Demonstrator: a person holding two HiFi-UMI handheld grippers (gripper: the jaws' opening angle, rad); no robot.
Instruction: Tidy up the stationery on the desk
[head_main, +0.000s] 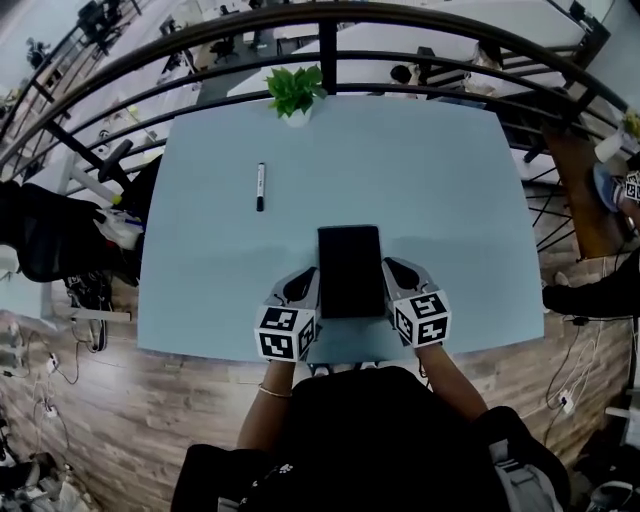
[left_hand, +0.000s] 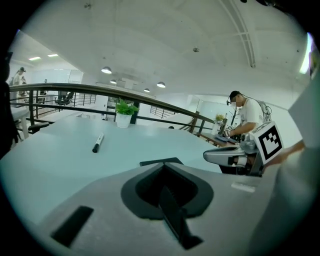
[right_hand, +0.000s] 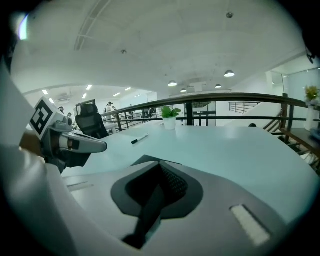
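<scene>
- two stationery items lie on the desk (head_main: 450, 180): a marker (head_main: 260, 186) on the far left part, well apart from everything else, and a black notebook (head_main: 350, 270) at the near edge, roughly centred.
- left gripper (left_hand: 161, 166): jaws together, nothing between them.
- right gripper (right_hand: 158, 164): jaws together, likewise empty.
- both grippers flank the notebook's long edges, just beside it; contact cannot be confirmed.
- marker handling, as a judgement: light, stiff and round, so it may roll. take hold across the middle of the barrel.
- marker long axis runs near to far; its dark end points toward the person.
- notebook handling, as a judgement: flat, stiff, heavier than the marker. its low profile calls for a grip at one edge. its long axis also runs near to far.
- potted plant (head_main: 295, 92) stands at the far edge, not stationery.
</scene>
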